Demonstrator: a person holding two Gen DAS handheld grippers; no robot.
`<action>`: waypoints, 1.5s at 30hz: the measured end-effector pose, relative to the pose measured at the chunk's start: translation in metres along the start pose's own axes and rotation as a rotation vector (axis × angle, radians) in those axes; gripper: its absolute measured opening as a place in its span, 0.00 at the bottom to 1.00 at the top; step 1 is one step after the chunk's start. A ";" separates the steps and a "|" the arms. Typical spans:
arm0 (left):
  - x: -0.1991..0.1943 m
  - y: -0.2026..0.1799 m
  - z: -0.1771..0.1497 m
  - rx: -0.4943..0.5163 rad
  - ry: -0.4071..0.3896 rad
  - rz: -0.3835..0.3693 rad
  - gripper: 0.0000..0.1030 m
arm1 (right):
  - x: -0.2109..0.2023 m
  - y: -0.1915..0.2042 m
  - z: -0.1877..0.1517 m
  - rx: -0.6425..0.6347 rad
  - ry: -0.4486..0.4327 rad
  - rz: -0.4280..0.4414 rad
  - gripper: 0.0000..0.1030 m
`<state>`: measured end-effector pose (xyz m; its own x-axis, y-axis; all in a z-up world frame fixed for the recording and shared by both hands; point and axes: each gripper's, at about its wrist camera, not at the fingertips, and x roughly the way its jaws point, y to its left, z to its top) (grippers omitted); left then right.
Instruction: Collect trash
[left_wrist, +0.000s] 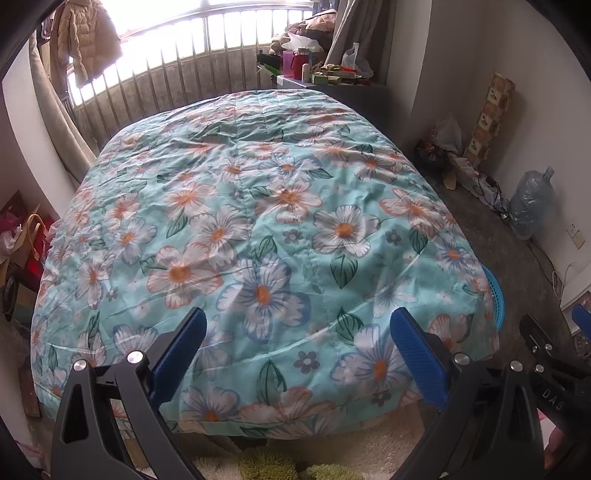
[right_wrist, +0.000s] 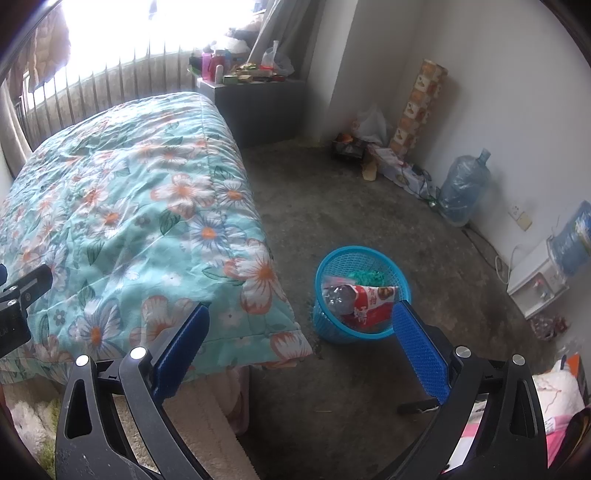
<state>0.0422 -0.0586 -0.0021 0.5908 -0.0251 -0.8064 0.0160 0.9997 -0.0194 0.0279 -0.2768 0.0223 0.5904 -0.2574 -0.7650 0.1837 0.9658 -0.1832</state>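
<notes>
A blue mesh wastebasket stands on the grey floor by the bed's near right corner. It holds a red snack wrapper, a crushed clear plastic bottle and some green scrap. Its rim peeks out past the bed in the left wrist view. My right gripper is open and empty, above the floor just short of the basket. My left gripper is open and empty, over the foot of the bed with the floral quilt. The quilt shows no loose trash.
A cluttered grey cabinet stands behind the bed by the barred window. Bags, a patterned roll, cables and a big water jug line the right wall. A white appliance sits further right. A shaggy rug lies at the bed's foot.
</notes>
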 end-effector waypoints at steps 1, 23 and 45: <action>0.000 0.000 0.000 0.001 0.001 0.000 0.95 | 0.000 0.000 0.000 0.000 -0.001 -0.001 0.92; -0.003 0.002 0.002 0.001 -0.005 0.000 0.95 | -0.004 0.006 0.003 0.001 -0.010 -0.004 0.92; -0.003 0.001 0.001 0.000 -0.007 0.003 0.95 | -0.005 0.009 0.003 0.008 -0.010 -0.003 0.92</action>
<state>0.0408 -0.0573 0.0011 0.5965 -0.0220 -0.8023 0.0145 0.9998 -0.0166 0.0287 -0.2667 0.0264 0.5979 -0.2609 -0.7579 0.1919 0.9646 -0.1807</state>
